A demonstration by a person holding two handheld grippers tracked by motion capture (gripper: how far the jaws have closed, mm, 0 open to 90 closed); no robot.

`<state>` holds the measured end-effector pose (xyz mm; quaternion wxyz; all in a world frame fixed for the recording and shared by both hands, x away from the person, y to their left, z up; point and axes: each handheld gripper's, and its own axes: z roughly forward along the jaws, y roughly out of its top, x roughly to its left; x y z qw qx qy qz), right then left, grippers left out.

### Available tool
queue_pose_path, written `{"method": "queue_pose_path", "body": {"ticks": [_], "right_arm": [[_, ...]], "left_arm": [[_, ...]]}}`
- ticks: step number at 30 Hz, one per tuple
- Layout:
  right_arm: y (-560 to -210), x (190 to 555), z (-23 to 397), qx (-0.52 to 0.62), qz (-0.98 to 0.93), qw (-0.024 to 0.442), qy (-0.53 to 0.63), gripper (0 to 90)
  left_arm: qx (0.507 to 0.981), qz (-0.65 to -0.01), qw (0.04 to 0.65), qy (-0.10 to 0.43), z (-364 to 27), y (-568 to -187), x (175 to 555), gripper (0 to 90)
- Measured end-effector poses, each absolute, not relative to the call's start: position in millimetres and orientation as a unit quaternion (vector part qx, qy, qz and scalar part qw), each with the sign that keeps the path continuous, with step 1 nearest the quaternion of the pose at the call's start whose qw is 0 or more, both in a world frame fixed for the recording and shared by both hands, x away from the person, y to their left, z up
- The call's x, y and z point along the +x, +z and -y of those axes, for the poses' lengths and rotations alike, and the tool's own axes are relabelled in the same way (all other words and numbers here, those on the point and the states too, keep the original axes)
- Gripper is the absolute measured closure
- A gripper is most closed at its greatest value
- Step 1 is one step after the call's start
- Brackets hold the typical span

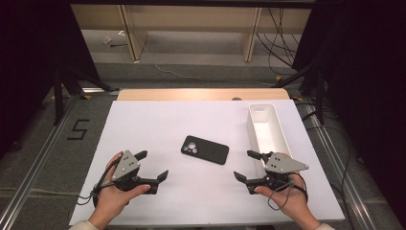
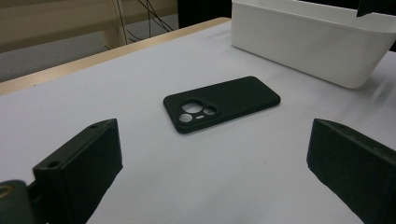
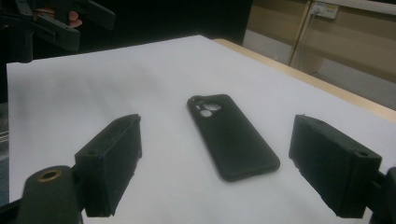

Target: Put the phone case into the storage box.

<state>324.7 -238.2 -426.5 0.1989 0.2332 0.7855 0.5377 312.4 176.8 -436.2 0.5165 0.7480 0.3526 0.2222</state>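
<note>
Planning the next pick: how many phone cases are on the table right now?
1. The black phone case lies flat, camera cutouts up, mid-table on the white sheet, left of the white bin. The bin's inside looks empty.

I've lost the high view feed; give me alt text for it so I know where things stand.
A black phone case lies camera-side up in the middle of a white table, untouched. The left gripper and right gripper, both open and hand-held, flank it near the front edge, jaws pointing inward. A long empty white bin sits along the table's right side, just beyond the right gripper.
</note>
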Motion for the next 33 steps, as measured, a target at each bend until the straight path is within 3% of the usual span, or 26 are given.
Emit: {"method": "queue_pose_path", "body": {"ticks": [21,25,26,28,30,33], "right_arm": [[-427.6,326.5,235.0,0.238,-0.787,0.203,0.532,21.7],[-426.9,327.5,233.5,0.242,-0.788,0.208,0.526,31.9],[-425.5,328.2,231.6,0.244,-0.790,0.209,0.522,46.7],[-424.7,329.0,230.2,0.247,-0.792,0.212,0.517,51.7],[-421.2,333.9,222.8,0.249,-0.801,0.212,0.501,69.6],[-418.8,338.3,215.0,0.253,-0.809,0.217,0.485,77.2]], "left_arm": [[0.747,-0.354,0.516,0.224,-177.0,-436.7,312.8,3.8],[0.747,-0.354,0.516,0.223,-176.8,-436.8,313.1,4.1],[0.747,-0.354,0.516,0.224,-176.7,-436.8,313.1,4.3],[0.748,-0.354,0.516,0.223,-176.3,-436.9,313.2,4.3],[0.748,-0.353,0.516,0.223,-175.9,-437.0,313.5,4.4],[0.749,-0.352,0.515,0.222,-175.5,-437.7,314.1,4.4]]}}
